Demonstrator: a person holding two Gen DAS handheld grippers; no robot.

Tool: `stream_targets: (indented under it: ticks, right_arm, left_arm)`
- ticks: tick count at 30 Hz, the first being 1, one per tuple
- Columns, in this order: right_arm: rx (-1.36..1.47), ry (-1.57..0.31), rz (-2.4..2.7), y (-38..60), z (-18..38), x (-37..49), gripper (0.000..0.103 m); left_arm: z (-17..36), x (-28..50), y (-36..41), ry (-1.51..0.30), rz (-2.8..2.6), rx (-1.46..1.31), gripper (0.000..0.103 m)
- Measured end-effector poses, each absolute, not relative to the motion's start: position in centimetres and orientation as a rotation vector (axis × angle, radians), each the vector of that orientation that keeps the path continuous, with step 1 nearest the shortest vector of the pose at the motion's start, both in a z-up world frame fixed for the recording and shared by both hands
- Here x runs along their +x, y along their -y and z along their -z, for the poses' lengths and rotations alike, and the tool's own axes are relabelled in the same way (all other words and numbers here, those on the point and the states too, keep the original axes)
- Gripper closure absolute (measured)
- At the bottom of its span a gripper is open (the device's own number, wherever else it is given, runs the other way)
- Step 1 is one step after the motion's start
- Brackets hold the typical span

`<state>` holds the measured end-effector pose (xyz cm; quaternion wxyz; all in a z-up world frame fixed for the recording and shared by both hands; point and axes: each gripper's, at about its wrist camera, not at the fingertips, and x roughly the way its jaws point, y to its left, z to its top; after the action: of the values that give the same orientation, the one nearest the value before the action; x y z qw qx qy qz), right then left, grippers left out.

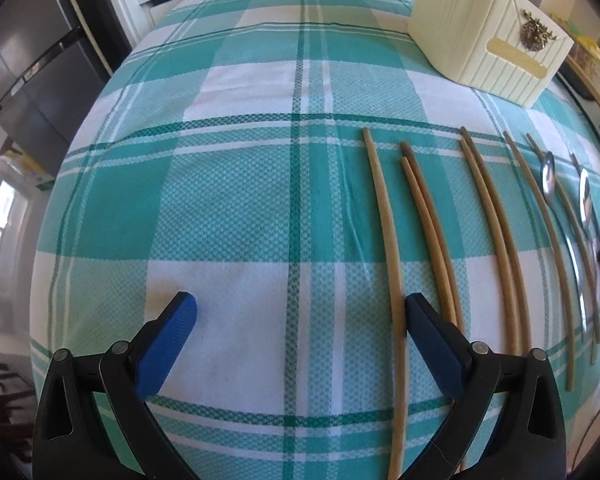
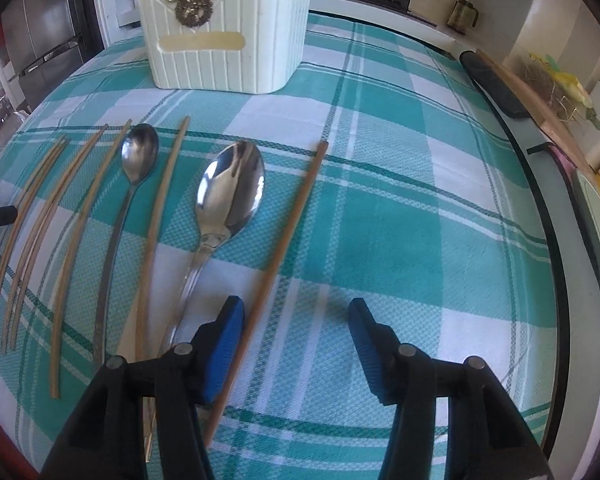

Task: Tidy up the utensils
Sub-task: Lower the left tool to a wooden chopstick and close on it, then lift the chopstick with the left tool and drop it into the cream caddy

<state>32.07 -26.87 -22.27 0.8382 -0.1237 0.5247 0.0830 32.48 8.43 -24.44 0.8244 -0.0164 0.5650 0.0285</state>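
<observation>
Nothing is sorted yet, judging by the layout; the wooden chopsticks (image 2: 76,216), a small spoon (image 2: 138,160) and a large spoon (image 2: 230,188) lie in a row on the checked tablecloth (image 2: 380,220), and the cream holder (image 2: 228,32) stands far ahead of the right gripper (image 2: 296,340); its jaws are apart, one reddish chopstick (image 2: 284,248) beside its left finger; the left gripper (image 1: 300,340) is open too, chopsticks ahead to its right; open cloth lies on each gripper's outer side; the table edge curves far right.
</observation>
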Motion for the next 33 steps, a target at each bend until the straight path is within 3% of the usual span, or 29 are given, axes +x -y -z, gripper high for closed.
stream_targets:
  ticks: [6, 10, 11, 12, 14, 16, 22, 33]
  right_arm:
    - [-0.256, -1.162, -0.186, 28.2, 22.4, 35.0, 0.048]
    - [-0.254, -1.170, -0.210, 27.4, 22.5, 37.7, 0.048]
    - [-0.233, -1.170, -0.215, 27.3, 22.6, 38.5, 0.052]
    - [-0.212, -1.171, -0.219, 27.3, 22.6, 39.3, 0.057]
    - [-0.207, -1.157, -0.206, 27.1, 22.5, 40.8, 0.081]
    - [-0.193, -1.153, -0.191, 27.0, 22.6, 41.9, 0.094]
    - [-0.081, -1.111, -0.209, 27.7, 21.2, 41.5, 0.097]
    - [0.001, -0.849, -0.326, 28.7, 9.6, 32.0, 0.097]
  left_arm:
    - [24.1, 35.0, -8.4, -1.237, -0.019, -0.012, 0.014]
    - [23.5, 37.3, -7.8, -1.254, 0.007, 0.007, 0.041]
    - [23.3, 37.8, -7.6, -1.254, 0.019, 0.005, 0.055]
    - [23.2, 38.3, -7.6, -1.254, 0.035, -0.003, 0.063]
    - [23.0, 39.3, -7.7, -1.244, 0.040, -0.017, 0.087]
    - [23.0, 39.8, -8.2, -1.229, 0.044, -0.039, 0.096]
    - [20.2, 37.9, -10.3, -1.148, 0.081, -0.167, 0.098]
    - [7.8, 30.4, -9.7, -0.824, 0.224, -0.171, 0.098]
